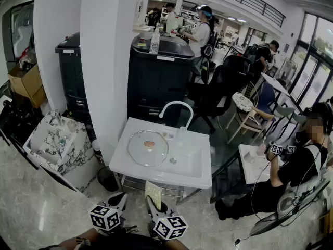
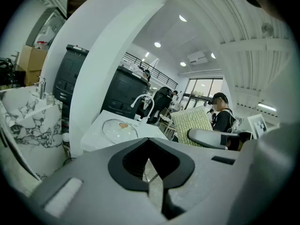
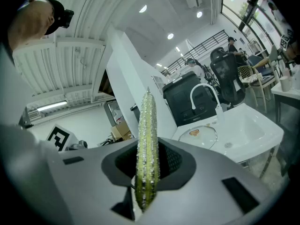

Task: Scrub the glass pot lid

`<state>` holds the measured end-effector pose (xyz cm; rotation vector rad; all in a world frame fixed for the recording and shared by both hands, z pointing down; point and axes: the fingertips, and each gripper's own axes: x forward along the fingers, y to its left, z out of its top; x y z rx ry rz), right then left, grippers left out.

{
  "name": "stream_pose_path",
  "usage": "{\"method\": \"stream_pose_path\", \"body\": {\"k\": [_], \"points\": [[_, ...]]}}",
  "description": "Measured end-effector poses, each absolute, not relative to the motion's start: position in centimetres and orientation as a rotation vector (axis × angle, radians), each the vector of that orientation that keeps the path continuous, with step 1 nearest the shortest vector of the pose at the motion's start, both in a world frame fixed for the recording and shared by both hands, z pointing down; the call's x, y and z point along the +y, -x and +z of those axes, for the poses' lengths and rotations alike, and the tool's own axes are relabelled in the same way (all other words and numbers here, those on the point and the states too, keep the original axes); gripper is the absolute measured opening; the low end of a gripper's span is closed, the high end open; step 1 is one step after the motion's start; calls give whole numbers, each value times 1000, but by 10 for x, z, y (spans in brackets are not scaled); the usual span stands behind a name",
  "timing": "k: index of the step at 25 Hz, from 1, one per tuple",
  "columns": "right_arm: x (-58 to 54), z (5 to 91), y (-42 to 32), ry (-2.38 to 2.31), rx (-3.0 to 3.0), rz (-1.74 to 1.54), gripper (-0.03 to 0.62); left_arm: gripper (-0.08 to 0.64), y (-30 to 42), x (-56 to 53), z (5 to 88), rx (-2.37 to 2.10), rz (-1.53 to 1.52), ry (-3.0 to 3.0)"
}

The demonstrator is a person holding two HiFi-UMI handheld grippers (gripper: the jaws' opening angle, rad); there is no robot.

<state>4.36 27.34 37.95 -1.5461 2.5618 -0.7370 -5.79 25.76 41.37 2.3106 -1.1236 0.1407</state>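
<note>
Open office hall, marble floor (image 1: 31, 207), one white pillar (image 1: 104, 61). One white sink (image 1: 200, 177), one faucet (image 1: 174, 107). One glass lid (image 1: 148, 148) flat on sink's left half. Two grippers near sink's front edge: left gripper (image 1: 121, 196) closed, empty; right gripper (image 1: 152, 201) clamped on one scrub pad (image 1: 153, 192).

Clear round glass pot lid (image 1: 148, 147), knob up, flat on white sink (image 1: 171, 179)

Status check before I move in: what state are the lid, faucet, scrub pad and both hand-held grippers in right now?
Glass pot lid: lying flat on the sink, knob up, nothing touching it.
Faucet: no water visibly running.
Scrub pad: upright, clamped edge-on.
Right hand-held gripper: shut on the scrub pad, short of the sink.
Left hand-held gripper: shut, empty.
</note>
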Motion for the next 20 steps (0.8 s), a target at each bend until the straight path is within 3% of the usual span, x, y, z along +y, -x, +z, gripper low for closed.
{"method": "stream_pose_path", "body": {"k": [9,20], "points": [[274,380,-62,1565,2531,-729,66,0,37,255,411,-1096,147,-2344],[307,373,-141,1542,2526,-690,66,0,-40,294,402,-1129,137,-2370]]}}
